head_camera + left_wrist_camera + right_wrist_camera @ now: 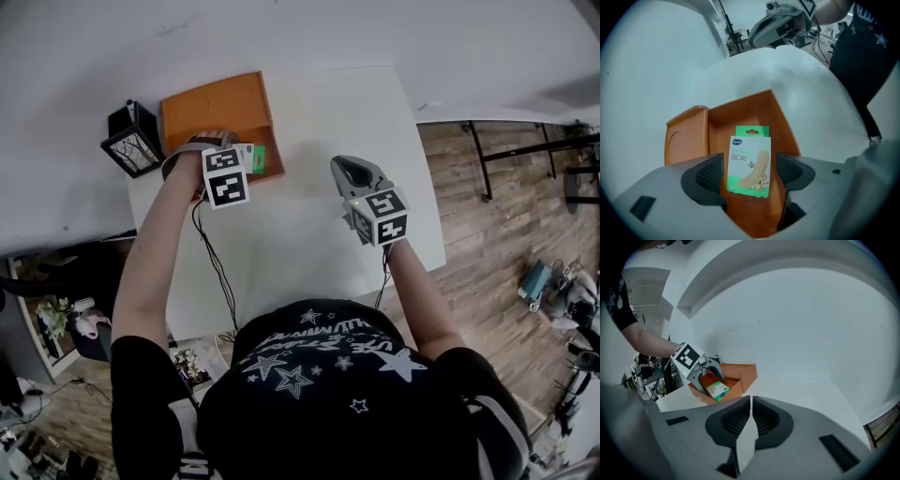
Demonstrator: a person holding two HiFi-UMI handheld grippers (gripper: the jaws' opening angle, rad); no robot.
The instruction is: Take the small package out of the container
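An orange container point(220, 108) stands at the far left of the white table point(319, 234). A small green and white package point(750, 161) of plasters lies inside it, face up. My left gripper point(750, 171) points down into the container point(740, 112) with a jaw on each side of the package, and a narrow gap shows at the right pad point(787, 168). In the right gripper view the package point(717, 390) sits between the left gripper's point(708, 376) jaws. My right gripper point(352, 169) hovers over the table's middle, shut and empty.
A black lantern-like box point(131, 139) stands just left of the container. The table's right edge point(427, 187) drops to a wooden floor point(506, 234). Black cables point(217, 272) run over the table's near edge. A white wall lies behind the table.
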